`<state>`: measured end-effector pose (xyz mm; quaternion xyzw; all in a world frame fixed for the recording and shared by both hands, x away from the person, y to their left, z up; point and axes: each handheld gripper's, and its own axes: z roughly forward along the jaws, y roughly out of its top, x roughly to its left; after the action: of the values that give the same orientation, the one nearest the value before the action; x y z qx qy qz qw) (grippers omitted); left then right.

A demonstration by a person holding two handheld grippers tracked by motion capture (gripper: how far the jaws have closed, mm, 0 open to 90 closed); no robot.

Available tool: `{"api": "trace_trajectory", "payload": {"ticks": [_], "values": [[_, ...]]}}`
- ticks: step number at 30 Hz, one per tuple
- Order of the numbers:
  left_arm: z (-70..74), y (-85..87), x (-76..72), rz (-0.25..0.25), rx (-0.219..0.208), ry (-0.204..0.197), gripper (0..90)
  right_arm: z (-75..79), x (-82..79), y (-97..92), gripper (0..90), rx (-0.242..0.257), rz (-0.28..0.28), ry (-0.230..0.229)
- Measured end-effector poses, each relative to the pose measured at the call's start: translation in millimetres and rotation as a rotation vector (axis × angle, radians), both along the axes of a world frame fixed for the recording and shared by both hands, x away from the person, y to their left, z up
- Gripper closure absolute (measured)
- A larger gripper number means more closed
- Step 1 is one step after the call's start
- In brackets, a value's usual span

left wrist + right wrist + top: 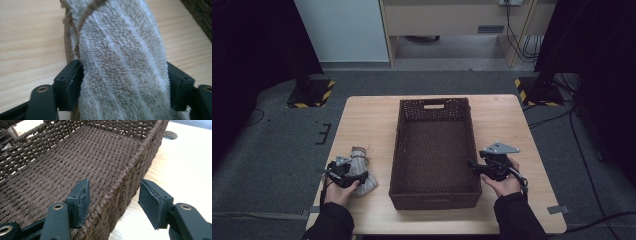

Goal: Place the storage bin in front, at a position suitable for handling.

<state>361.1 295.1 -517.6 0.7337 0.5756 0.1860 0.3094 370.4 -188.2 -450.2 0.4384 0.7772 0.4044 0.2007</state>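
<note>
The left claw [353, 173] has its jaws on either side of a fuzzy grey towel [120, 67] lying on the surface [362, 120] left of the basket [434, 150], its length running near to far. The right claw [113, 202], jaws spread, straddles the basket's right wall without pressing it.

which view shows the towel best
The left gripper view: the striped fluffy towel sits close up between the left gripper's jaws, pile and brown edging clear. The high view shows it small, bunched on the table left of the basket. The right gripper view looks at the basket instead.
</note>
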Motion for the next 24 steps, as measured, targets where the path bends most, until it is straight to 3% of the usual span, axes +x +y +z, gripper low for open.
{"api": "trace_trajectory", "payload": {"ticks": [4, 7, 10, 13, 18, 24], "values": [[0.2, -1.3, 0.8, -0.009, -0.002, 0.001, 31.0, -4.2, 0.9, 3.2, 51.1, 0.009, 0.009, 0.023], [3.4, -4.1, 1.3, -0.033, 0.005, -0.016, 42.4, -4.7, -0.1, 5.3, 58.0, 0.017, 0.014, 0.035], [5.9, -5.0, 1.1, -0.046, 0.014, -0.03, 48.1, -3.2, -3.1, 5.4, 63.8, 0.024, 0.019, 0.043], [10.8, -6.1, 0.3, -0.061, 0.016, -0.059, 50.1, -2.2, -5.1, 4.9, 64.1, 0.018, 0.025, 0.045], [24.9, -8.7, 0.6, -0.066, -0.042, -0.151, 50.5, -1.1, -11.8, 0.8, 63.9, 0.015, 0.037, 0.054], [34.0, -13.5, 3.5, -0.086, -0.067, -0.199, 50.2, -0.9, -16.2, -1.3, 60.9, 0.022, 0.039, 0.057]]}}
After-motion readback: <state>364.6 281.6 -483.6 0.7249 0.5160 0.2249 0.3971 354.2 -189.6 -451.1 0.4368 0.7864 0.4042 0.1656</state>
